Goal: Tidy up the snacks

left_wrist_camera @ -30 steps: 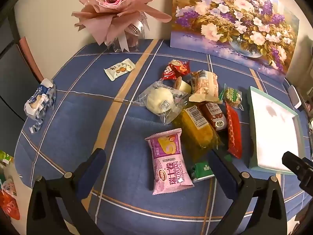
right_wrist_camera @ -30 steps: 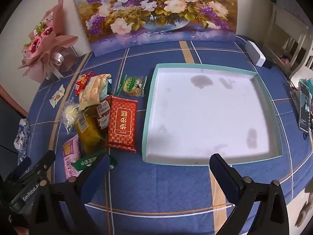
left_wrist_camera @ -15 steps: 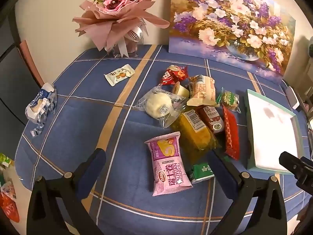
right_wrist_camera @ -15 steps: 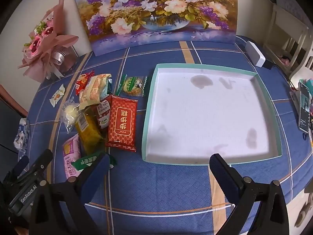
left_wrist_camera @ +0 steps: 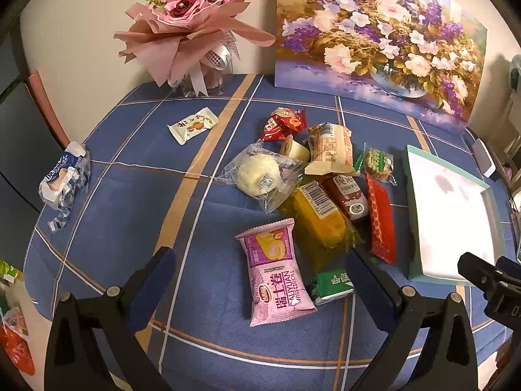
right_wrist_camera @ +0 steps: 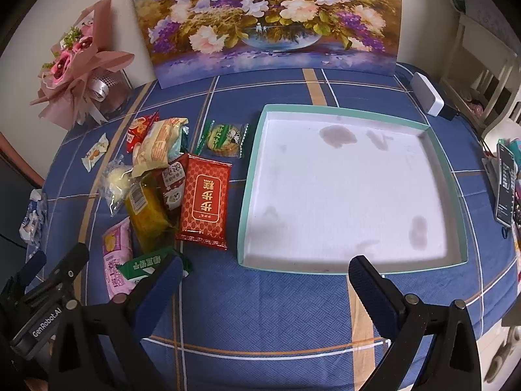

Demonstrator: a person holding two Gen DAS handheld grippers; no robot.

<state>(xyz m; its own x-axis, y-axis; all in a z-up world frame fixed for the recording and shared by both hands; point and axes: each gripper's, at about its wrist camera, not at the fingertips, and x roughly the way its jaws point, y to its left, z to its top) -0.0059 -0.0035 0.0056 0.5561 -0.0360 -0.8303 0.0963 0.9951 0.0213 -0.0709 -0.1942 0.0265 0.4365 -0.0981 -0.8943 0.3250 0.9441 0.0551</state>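
Blue plaid tablecloth (left_wrist_camera: 130, 189) is covering the table, with a flower painting (left_wrist_camera: 381, 42) leaning on the wall and a pink bouquet (left_wrist_camera: 189, 29) standing to its left.

Snacks are lying in a loose heap at mid-table: a pink Swiss roll packet (left_wrist_camera: 276, 270) nearest the camera, a small green packet (left_wrist_camera: 332, 285) just beside it, a yellow cake bar (left_wrist_camera: 320, 218) touching a dark red milk packet (left_wrist_camera: 350, 194), a flat red packet (right_wrist_camera: 205, 202), a clear-wrapped white bun (left_wrist_camera: 259, 176), a beige bread packet (left_wrist_camera: 332, 150) and a green-edged biscuit (right_wrist_camera: 224, 138). A white candy wrapper (left_wrist_camera: 192, 125) is lying well apart, toward the bouquet.

To the right of the heap, a teal-rimmed tray (right_wrist_camera: 250, 182) is sitting with a stained white floor, nothing in it.

Left gripper (left_wrist_camera: 260, 267) is hovering above the Swiss roll, fingers spread wide, gripping nothing. Right gripper (right_wrist_camera: 263, 277) is hanging over the tray's near rim, fingers likewise wide apart and empty.

Compared with a second ago, the left gripper's view is taking in more of the wall and the whole bouquet, with the heap sitting slightly higher and farther; the right gripper's view is almost unchanged. No snack is shifting.
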